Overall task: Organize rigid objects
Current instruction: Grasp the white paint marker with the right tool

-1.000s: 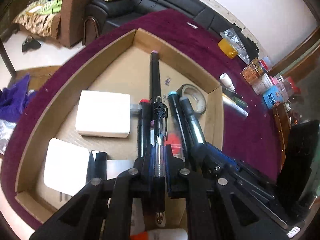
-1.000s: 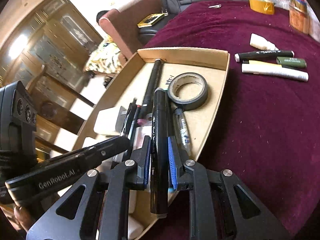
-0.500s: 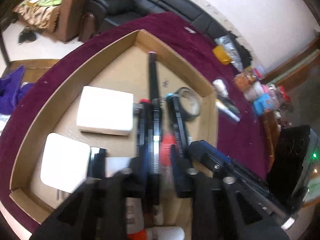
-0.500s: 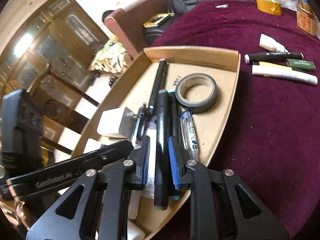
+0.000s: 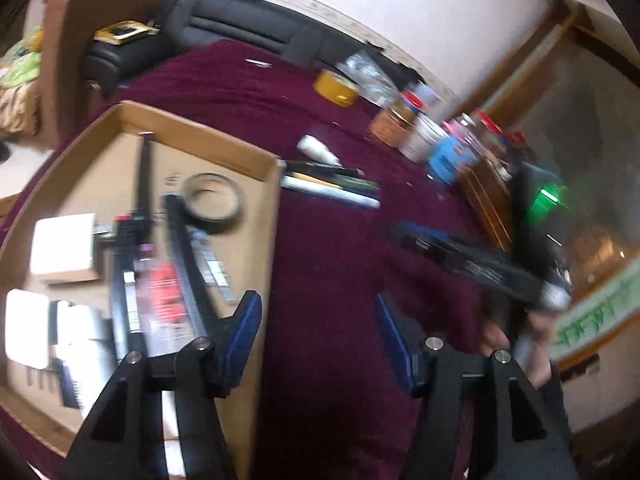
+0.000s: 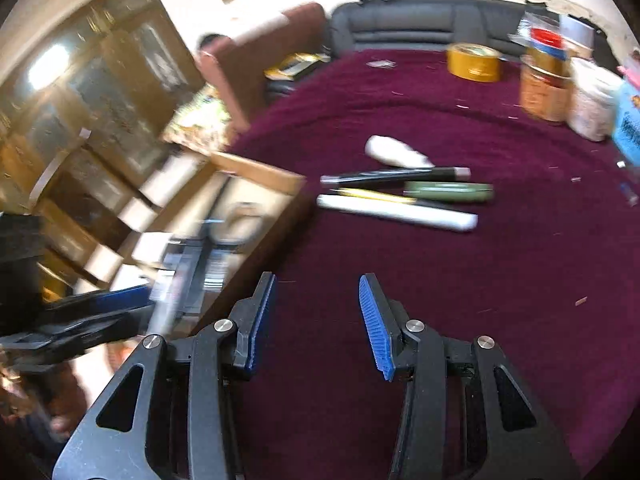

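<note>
Both tongs, left (image 5: 318,334) and right (image 6: 316,318), gape wide and hold nothing above the maroon counter (image 6: 480,280). Loose pens (image 6: 400,196) lie at twelve o'clock of the right tongs; the tray (image 5: 268,240) of pens sits at nine.

a home living room: black sofa (image 6: 420,24), brown armchair (image 6: 256,52), wooden cabinet (image 6: 80,92).

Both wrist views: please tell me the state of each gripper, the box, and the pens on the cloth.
Left gripper: open, empty.
Right gripper: open, empty.
Cardboard box: open-topped, holding pens and a tape roll.
Pens on cloth: lying flat, outside the box.
</note>
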A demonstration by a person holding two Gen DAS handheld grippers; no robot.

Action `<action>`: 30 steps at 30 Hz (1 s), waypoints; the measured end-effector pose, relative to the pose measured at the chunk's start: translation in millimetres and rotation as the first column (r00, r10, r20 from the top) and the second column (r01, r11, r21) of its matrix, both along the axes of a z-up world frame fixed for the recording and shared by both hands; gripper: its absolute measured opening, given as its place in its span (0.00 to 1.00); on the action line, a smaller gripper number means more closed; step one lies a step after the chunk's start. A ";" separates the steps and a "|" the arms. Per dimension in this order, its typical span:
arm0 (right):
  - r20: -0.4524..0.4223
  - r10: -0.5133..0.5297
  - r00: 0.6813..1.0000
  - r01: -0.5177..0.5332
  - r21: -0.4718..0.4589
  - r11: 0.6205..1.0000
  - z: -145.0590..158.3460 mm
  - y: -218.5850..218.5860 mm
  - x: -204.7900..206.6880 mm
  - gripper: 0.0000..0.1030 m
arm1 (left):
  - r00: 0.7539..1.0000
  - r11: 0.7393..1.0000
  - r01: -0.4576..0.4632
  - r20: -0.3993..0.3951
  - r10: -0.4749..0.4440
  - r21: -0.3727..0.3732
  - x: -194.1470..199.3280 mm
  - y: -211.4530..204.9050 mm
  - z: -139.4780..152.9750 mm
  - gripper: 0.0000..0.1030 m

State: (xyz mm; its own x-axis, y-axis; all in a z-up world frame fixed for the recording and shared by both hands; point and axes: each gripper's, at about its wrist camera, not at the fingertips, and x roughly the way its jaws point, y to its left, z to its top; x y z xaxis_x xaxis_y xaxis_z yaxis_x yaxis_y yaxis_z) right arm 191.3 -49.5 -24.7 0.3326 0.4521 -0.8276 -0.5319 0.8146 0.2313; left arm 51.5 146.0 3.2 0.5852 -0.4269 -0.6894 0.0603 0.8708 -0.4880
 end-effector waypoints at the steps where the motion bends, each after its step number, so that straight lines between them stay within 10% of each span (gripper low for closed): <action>1: -0.005 -0.010 1.000 0.010 -0.020 1.000 -3.4 -2.2 9.7 0.42 | 1.000 1.000 0.006 0.000 -0.006 0.005 1.2 -2.9 0.2 0.57; 9: 0.020 0.111 0.994 -0.102 -0.270 0.957 -34.7 39.1 77.0 0.41 | 0.999 0.999 -0.035 -0.040 0.034 -0.022 -0.2 9.0 -9.5 0.57; 24: -0.079 0.332 0.940 -0.341 -0.245 0.907 -50.8 67.6 72.9 0.44 | 0.999 0.999 -0.021 -0.040 0.020 -0.028 -4.2 7.9 -9.6 0.57; 30: -0.050 0.274 0.960 -0.278 -0.227 0.933 -47.8 46.7 36.8 0.14 | 1.000 1.000 -0.007 -0.028 0.007 -0.002 -5.8 -2.7 -3.7 0.57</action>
